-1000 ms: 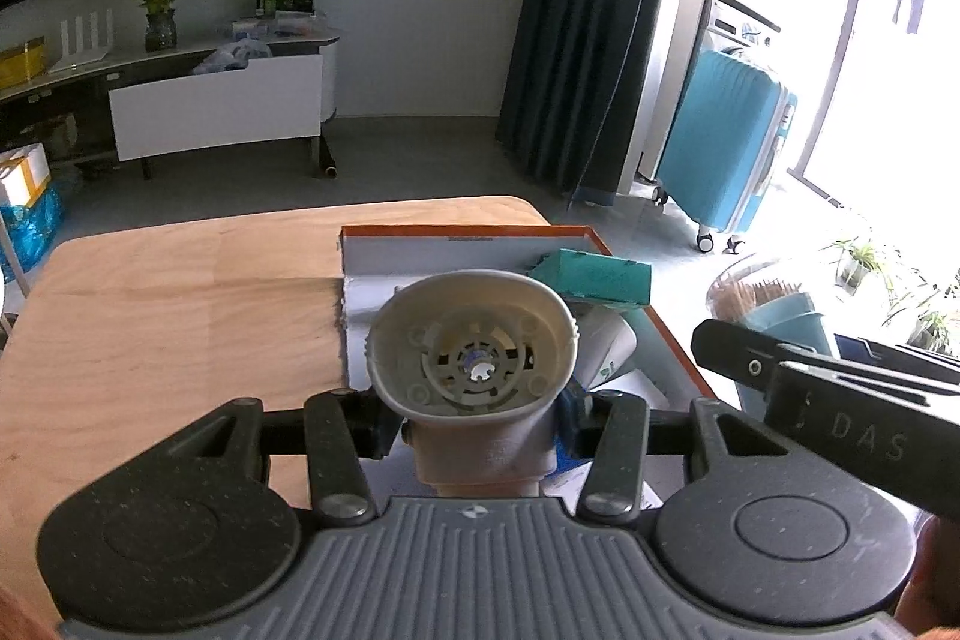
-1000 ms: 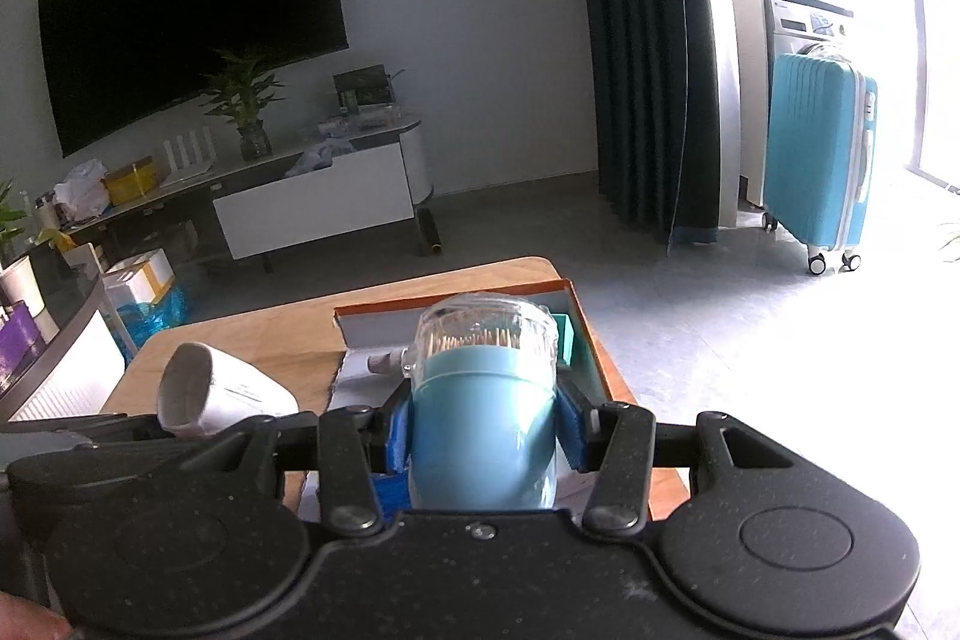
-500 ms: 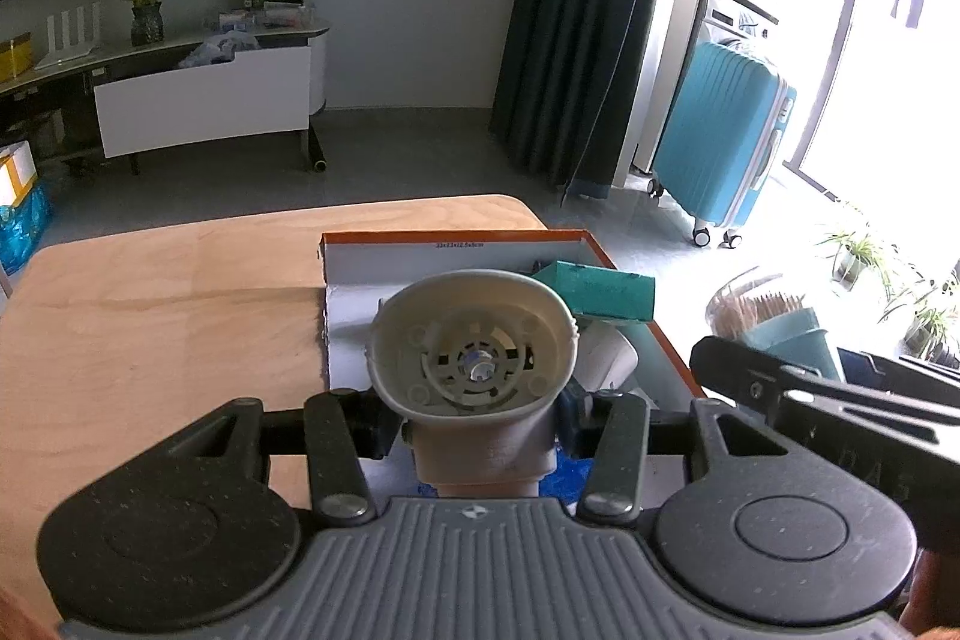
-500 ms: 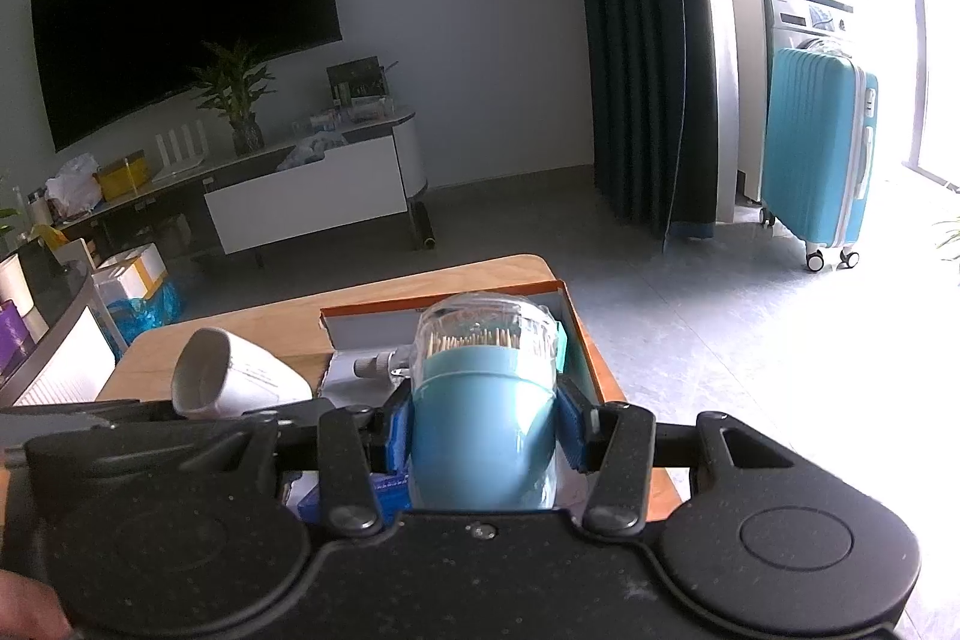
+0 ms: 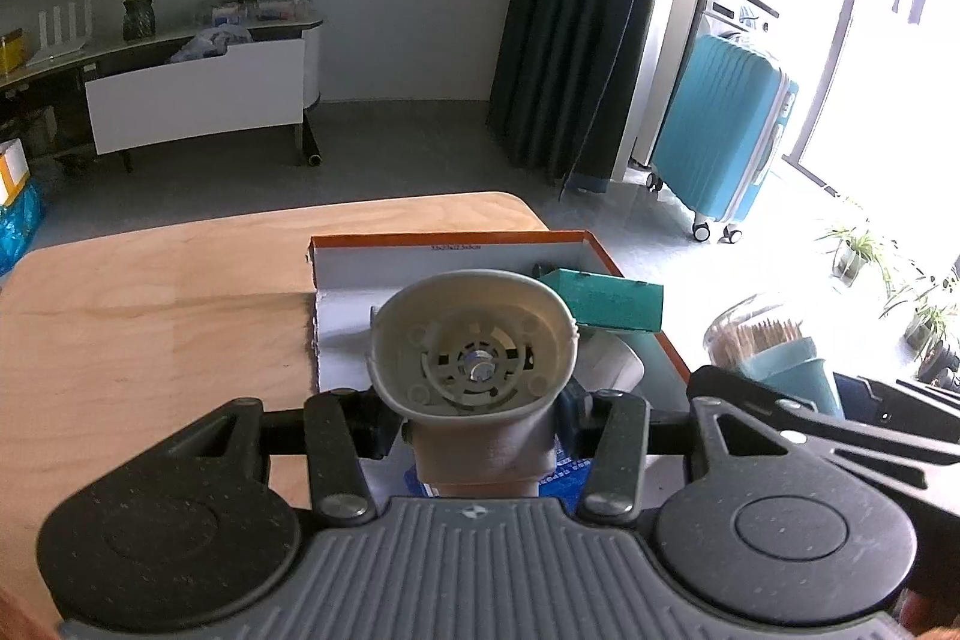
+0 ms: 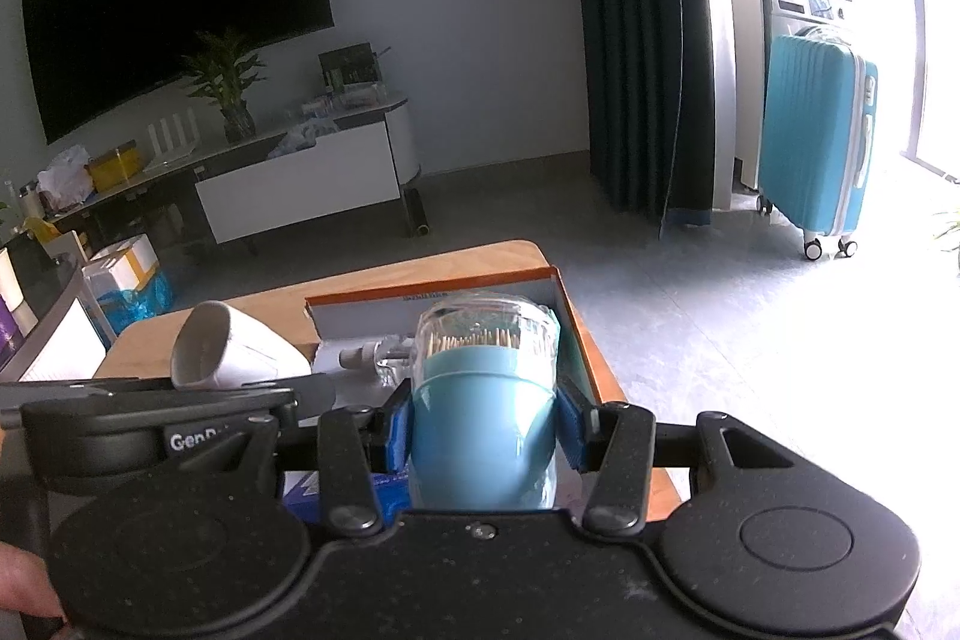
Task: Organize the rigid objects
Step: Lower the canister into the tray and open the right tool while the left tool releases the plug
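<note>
My left gripper [image 5: 477, 427] is shut on a cream plastic hair-dryer-like housing [image 5: 474, 346], held above the near part of an orange-rimmed white box [image 5: 456, 241] on the wooden table [image 5: 150, 316]. My right gripper [image 6: 483, 427] is shut on a blue toothpick jar with a clear lid [image 6: 483, 400], held above the box's right side [image 6: 558, 280]. The jar also shows at the right of the left wrist view [image 5: 774, 358]; the cream housing shows at the left of the right wrist view [image 6: 231, 355]. The box holds a teal carton [image 5: 606, 301], a white cylinder [image 5: 612, 370] and a small bottle [image 6: 372, 355].
A blue packet [image 6: 336, 496] lies in the box under the grippers. The table's far right corner [image 5: 516, 205] is rounded, with floor beyond. A blue suitcase [image 5: 720, 142], dark curtain [image 5: 576, 10] and TV cabinet [image 5: 198, 94] stand further off.
Both grippers have stayed over the box with their objects, and have shifted slightly so the box sits a little further right and lower in the left wrist view. Grips unchanged.
</note>
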`<move>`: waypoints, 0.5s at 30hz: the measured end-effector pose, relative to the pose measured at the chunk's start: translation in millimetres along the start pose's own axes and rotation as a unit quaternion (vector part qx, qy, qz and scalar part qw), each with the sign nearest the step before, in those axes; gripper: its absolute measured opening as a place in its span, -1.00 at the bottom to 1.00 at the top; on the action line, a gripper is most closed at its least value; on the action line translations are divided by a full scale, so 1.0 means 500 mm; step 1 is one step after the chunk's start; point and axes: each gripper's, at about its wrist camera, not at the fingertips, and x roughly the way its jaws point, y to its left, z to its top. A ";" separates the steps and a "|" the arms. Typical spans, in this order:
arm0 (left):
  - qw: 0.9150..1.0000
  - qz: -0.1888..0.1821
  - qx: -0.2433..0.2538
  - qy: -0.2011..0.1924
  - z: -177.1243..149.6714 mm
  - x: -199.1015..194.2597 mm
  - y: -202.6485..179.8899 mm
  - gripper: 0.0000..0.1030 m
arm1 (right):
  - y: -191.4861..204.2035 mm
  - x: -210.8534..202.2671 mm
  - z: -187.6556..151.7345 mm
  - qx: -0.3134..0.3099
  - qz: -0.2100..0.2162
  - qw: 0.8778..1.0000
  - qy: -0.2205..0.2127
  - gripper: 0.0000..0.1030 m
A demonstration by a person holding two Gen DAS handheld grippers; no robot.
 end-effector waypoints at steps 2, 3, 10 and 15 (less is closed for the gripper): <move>1.000 0.000 0.001 0.002 0.001 0.005 -0.001 -0.05 | -0.001 0.004 -0.001 0.001 0.000 1.000 0.002 0.10; 1.000 0.000 0.002 0.004 0.002 0.008 -0.001 -0.05 | -0.002 0.005 -0.001 0.001 -0.001 1.000 0.003 0.10; 1.000 0.000 0.003 0.010 0.006 0.027 0.000 -0.05 | -0.010 0.023 -0.007 0.004 -0.006 1.000 0.014 0.10; 1.000 -0.001 0.002 0.016 0.006 0.043 0.001 -0.05 | -0.010 0.043 -0.007 0.005 -0.009 1.000 0.023 0.11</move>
